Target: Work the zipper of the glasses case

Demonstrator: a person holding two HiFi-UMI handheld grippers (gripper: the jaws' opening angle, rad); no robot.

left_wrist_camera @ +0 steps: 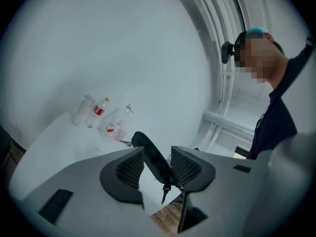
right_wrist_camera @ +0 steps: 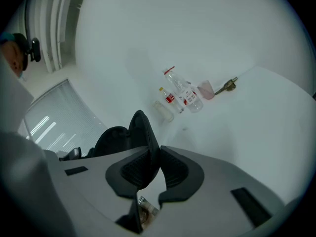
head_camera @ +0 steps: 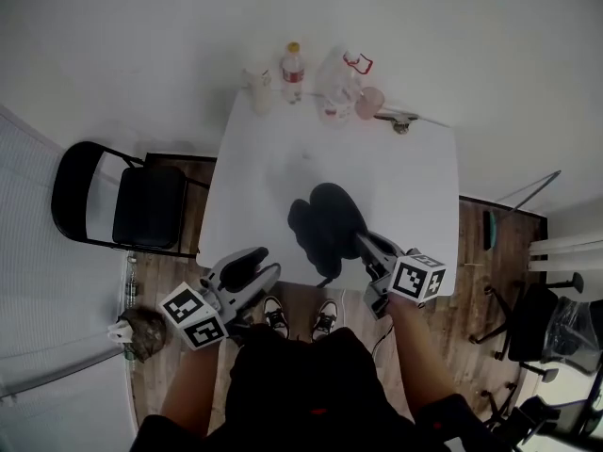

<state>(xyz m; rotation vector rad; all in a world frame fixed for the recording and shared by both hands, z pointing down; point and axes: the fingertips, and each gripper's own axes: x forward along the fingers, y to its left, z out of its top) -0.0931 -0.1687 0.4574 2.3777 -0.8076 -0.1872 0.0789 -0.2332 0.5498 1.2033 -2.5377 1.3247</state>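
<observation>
Right gripper view showed the right tongs (right_wrist_camera: 153, 154) clamped on the black glasses case (right_wrist_camera: 140, 130). The left tongs (left_wrist_camera: 157, 154) stood narrowly apart — gripping nothing.

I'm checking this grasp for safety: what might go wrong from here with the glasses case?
The right hand-held gripper pinches only an edge of the glasses case, held above the table, so it may slip or swing. The zipper pull dangles free; the open left hand-held gripper may miss it.
</observation>
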